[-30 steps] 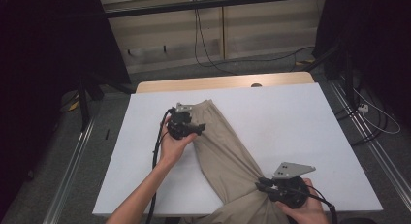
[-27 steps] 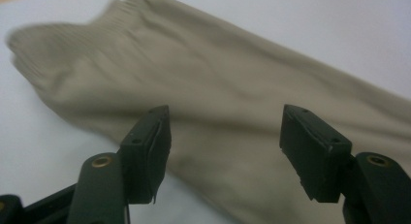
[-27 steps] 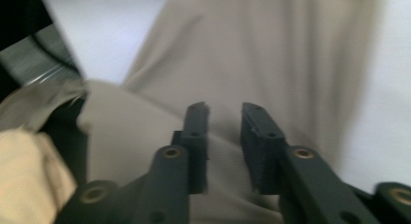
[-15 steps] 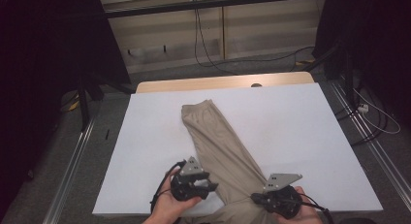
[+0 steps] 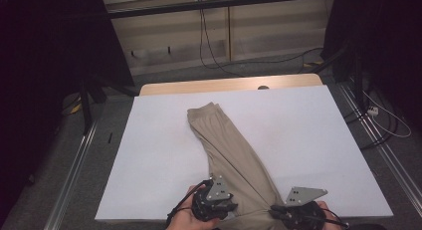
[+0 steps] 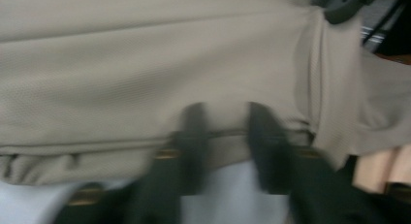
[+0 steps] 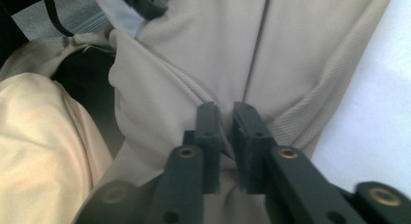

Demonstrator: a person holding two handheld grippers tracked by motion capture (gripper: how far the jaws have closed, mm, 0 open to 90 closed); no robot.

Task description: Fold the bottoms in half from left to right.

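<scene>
My counter (image 5: 149, 165) is plain white with a wood strip along the far edge – grey floor, cables and a pale wall behind. The tan pants (image 5: 226, 145) lie diagonally across it, spilling over the near edge. My left gripper (image 5: 215, 204) has just been closing, fingers narrow at the hem. My right gripper (image 5: 293, 215) pinches a fold.

The trousers (image 5: 226, 150) are plain beige, a fine woven texture up close and no print. The tabletop (image 5: 308, 140) is covered in white, with a strip of pale wood along its far edge. Both tongs (image 5: 219, 210) (image 5: 278, 211) are black, each topped by a grey plate, brass-coloured rivets on the jaws.
</scene>
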